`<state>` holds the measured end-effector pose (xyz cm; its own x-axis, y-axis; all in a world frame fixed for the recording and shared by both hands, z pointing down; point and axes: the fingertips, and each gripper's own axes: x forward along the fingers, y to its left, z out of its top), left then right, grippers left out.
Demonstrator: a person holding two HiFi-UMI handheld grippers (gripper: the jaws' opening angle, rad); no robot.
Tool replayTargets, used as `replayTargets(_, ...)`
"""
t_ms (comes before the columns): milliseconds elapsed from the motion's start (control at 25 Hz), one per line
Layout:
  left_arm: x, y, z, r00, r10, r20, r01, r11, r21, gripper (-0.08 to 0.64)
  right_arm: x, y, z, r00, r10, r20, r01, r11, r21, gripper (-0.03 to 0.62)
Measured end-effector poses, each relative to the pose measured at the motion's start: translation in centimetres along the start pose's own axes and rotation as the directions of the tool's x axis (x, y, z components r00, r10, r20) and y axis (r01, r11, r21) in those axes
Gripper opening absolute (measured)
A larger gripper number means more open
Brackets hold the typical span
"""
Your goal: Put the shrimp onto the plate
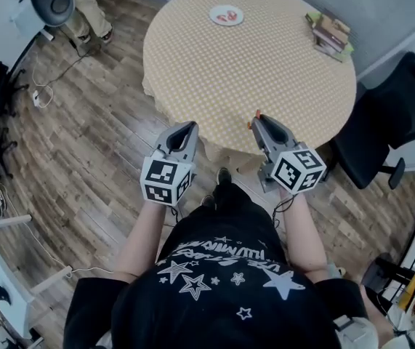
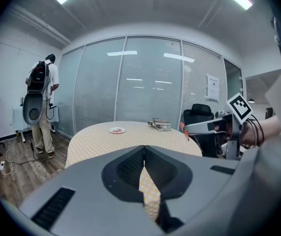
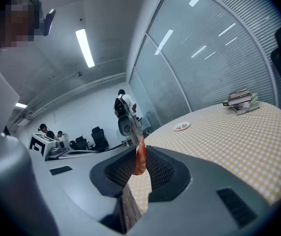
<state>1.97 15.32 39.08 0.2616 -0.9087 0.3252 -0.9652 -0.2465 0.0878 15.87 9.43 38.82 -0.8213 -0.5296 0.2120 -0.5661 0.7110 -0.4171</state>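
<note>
A small white plate (image 1: 227, 14) with red pieces on it sits at the far side of the round table (image 1: 265, 71); it also shows as the plate (image 2: 116, 130) and the plate (image 3: 181, 126). My right gripper (image 1: 257, 121) hovers at the table's near edge, shut on an orange shrimp (image 3: 140, 157) that sticks up between its jaws; the shrimp (image 1: 256, 116) shows at its tip. My left gripper (image 1: 188, 127) is shut and holds nothing, just off the table's near edge.
A stack of books (image 1: 330, 35) lies at the table's far right. A black office chair (image 1: 385, 122) stands to the right. A person (image 1: 83, 6) stands at the far left by a cable on the wood floor.
</note>
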Motion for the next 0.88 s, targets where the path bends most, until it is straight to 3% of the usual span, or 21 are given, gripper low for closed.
replayTargets(480,8.4,3.2,3.8,0.997,0.076,-0.023,-0.076,0.997,-0.003,0.009,8.0,-6.5,4.5,0.993,0.114,-0.026,-0.113,0.993,0.026,0.071)
replayTargets(880,10.6,8.0,5.8,0.983,0.184,-0.018,-0.184,0.983,-0.011,0.009,13.3,-8.4,6.3,0.98,0.19,-0.054,-0.189,0.982,0.024,0.071)
